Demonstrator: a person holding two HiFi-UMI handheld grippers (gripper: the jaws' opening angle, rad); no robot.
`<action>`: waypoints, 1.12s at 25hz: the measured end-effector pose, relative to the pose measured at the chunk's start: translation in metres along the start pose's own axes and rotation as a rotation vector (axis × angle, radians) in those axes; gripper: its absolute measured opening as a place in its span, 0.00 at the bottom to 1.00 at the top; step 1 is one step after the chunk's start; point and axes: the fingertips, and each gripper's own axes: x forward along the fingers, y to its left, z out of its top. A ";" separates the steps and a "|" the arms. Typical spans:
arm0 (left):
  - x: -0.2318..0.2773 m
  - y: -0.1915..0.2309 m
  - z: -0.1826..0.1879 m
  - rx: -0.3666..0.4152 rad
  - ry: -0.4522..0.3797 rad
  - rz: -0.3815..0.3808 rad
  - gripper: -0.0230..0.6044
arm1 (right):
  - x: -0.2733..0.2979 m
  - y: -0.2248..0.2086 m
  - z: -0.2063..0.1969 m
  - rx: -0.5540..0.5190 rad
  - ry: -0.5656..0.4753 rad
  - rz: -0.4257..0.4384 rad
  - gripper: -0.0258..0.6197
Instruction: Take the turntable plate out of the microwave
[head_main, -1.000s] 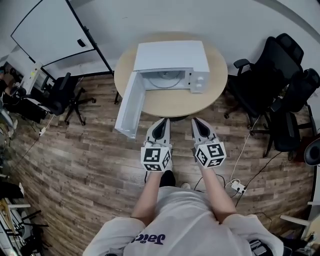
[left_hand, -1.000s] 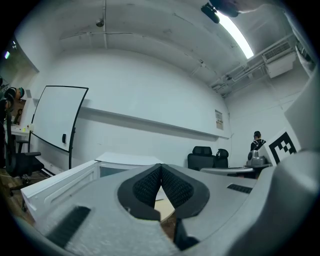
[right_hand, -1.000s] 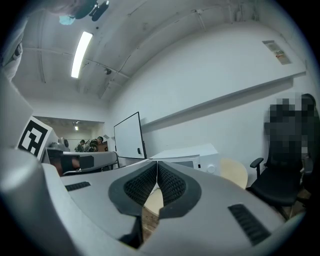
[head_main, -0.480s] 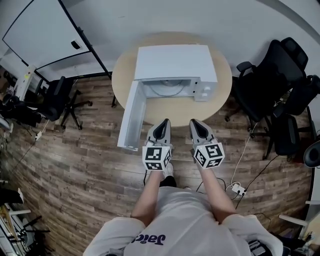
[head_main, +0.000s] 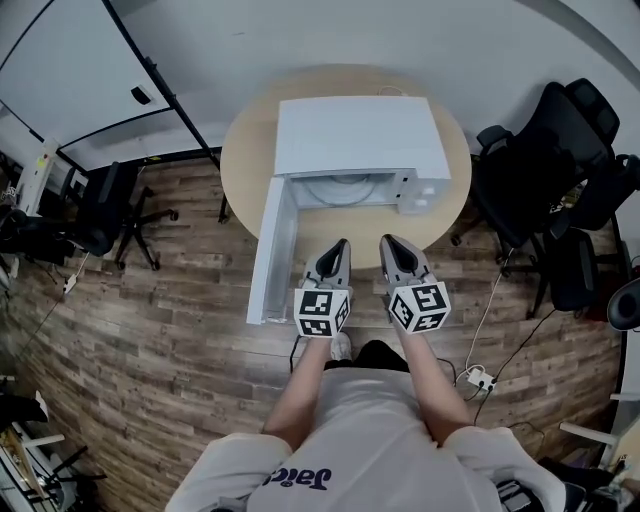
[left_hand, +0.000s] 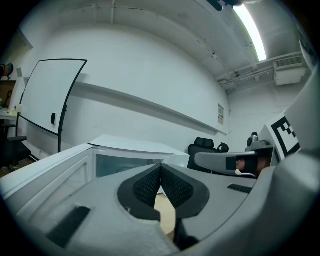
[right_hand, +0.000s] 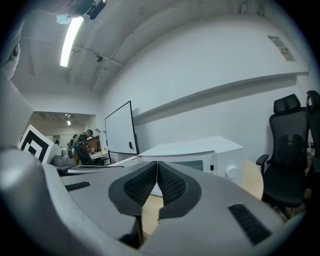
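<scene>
White microwave (head_main: 355, 135) mid-table (head_main: 243, 150), door (head_main: 272, 250) open; plate (head_main: 338, 190) seen only from head view. Left gripper (head_main: 341, 244), right gripper (head_main: 386, 242): jaws together, empty.

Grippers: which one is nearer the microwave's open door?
The left gripper: the open door stands just beside it, while the right gripper is farther away.

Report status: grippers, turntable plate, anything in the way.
Both shut, empty: left gripper, right gripper, short of the microwave. Turntable plate inside the cavity, untouched. Door swung open at left, opening unobstructed.
</scene>
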 end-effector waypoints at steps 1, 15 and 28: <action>0.002 0.003 -0.001 -0.004 -0.001 -0.005 0.06 | 0.003 0.000 -0.001 -0.004 0.003 -0.004 0.07; 0.055 0.034 -0.047 -0.114 0.097 0.030 0.06 | 0.052 -0.031 -0.039 0.021 0.088 0.011 0.07; 0.098 0.063 -0.095 -0.301 0.204 0.094 0.06 | 0.104 -0.060 -0.061 0.073 0.168 0.076 0.07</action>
